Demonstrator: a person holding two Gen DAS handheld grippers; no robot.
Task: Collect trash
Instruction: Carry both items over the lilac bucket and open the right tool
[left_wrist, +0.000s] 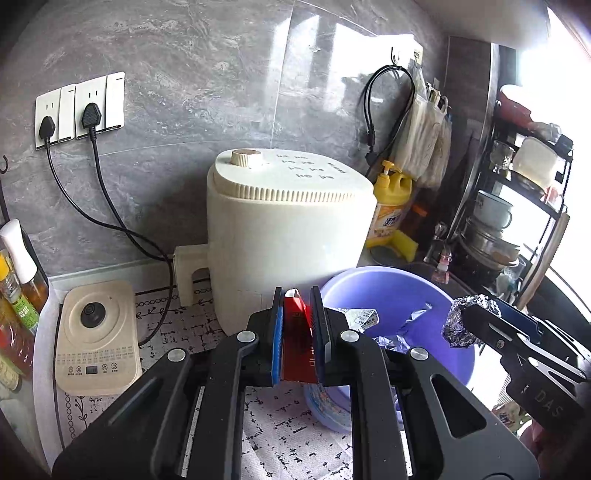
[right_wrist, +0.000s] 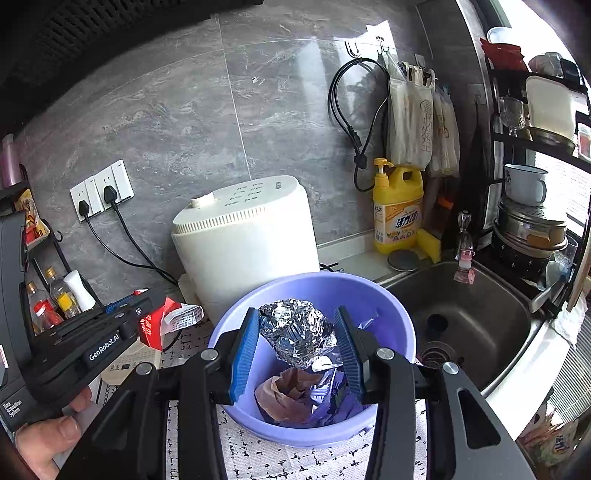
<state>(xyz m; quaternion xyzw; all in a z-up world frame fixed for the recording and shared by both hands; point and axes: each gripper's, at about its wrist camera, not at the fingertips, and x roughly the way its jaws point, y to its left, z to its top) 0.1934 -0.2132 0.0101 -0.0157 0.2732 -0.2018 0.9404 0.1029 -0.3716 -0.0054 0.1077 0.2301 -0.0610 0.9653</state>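
A purple plastic basin stands on the patterned counter mat and holds crumpled brown paper and foil scraps. My right gripper is above the basin, shut on a crumpled ball of aluminium foil. It also shows in the left wrist view with the foil ball over the basin. My left gripper is shut on a flattened red carton, left of the basin. It shows in the right wrist view with the carton.
A cream appliance stands behind the basin. A steel sink lies to the right, with yellow detergent and a dish rack. A cream base unit and oil bottles stand at the left.
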